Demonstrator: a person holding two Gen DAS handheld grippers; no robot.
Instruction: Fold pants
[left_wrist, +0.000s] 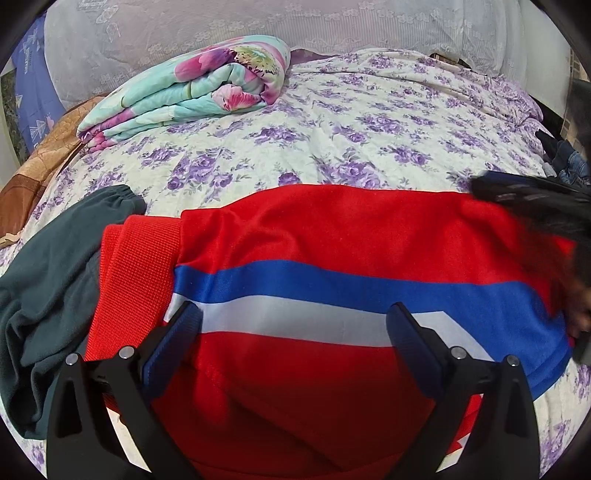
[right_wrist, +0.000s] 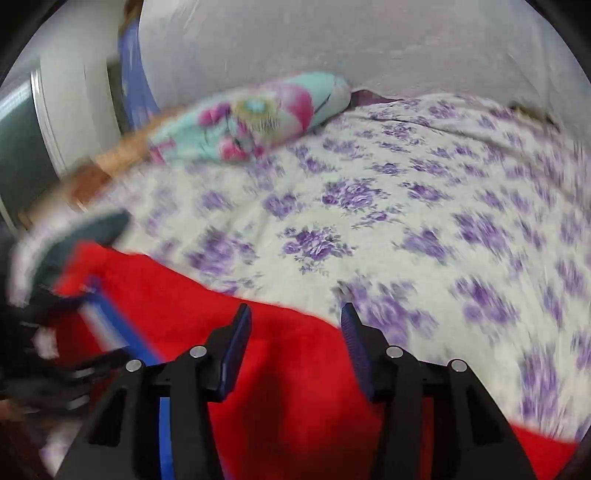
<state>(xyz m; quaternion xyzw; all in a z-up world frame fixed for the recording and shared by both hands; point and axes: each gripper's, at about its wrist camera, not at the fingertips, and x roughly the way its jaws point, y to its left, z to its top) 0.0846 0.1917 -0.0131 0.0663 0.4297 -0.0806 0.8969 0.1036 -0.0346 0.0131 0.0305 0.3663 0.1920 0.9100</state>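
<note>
Red pants (left_wrist: 325, 229) with a blue and white side stripe (left_wrist: 332, 291) lie folded across the flowered bed. My left gripper (left_wrist: 293, 315) is open just above the stripe, holding nothing. My right gripper (right_wrist: 295, 314) is open over the far edge of the red pants (right_wrist: 280, 369), empty; this view is blurred by motion. The right gripper shows as a dark blur at the right edge of the left wrist view (left_wrist: 535, 192). The left gripper appears blurred at the lower left of the right wrist view (right_wrist: 55, 369).
A dark green garment (left_wrist: 48, 273) lies left of the pants, partly under them. A folded floral quilt (left_wrist: 192, 85) sits at the back of the bed (left_wrist: 369, 140). A lace-covered headboard (left_wrist: 258, 26) is behind. Dark clothes (left_wrist: 565, 162) lie at the right edge.
</note>
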